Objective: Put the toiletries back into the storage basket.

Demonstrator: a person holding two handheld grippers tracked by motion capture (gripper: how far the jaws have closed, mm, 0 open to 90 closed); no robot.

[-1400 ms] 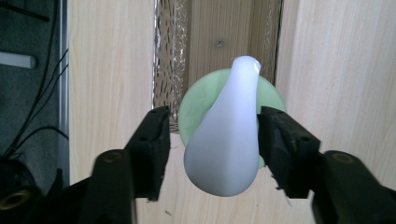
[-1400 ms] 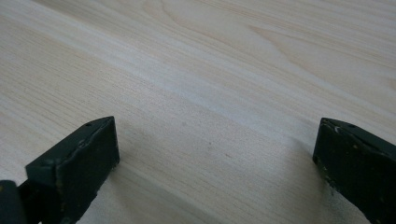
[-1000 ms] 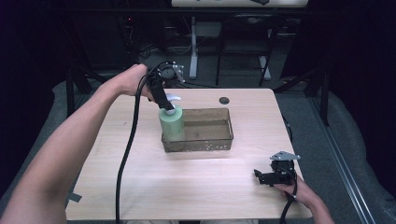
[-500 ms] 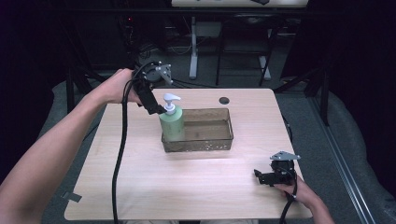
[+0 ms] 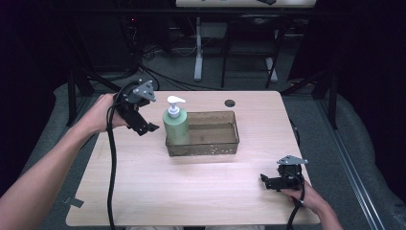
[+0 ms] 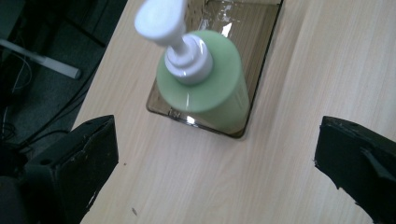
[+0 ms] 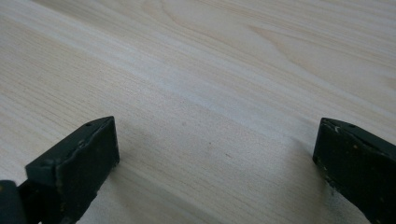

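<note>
Now released, the bottle stands upright in the tray's left end, mid-frame. Left gripper, fingers just spread wide and empty, has backed off to its left. Right gripper, fingers apart, rests lower right on the desk. Placement looks complete.

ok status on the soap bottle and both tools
Left tool open, jaws just opened, nothing between them. Right tool open, low over the table. Soap bottle upright in the tray, left end. Nothing in the way.

Green pump bottle – white pump head – upright in tray's left end
</note>
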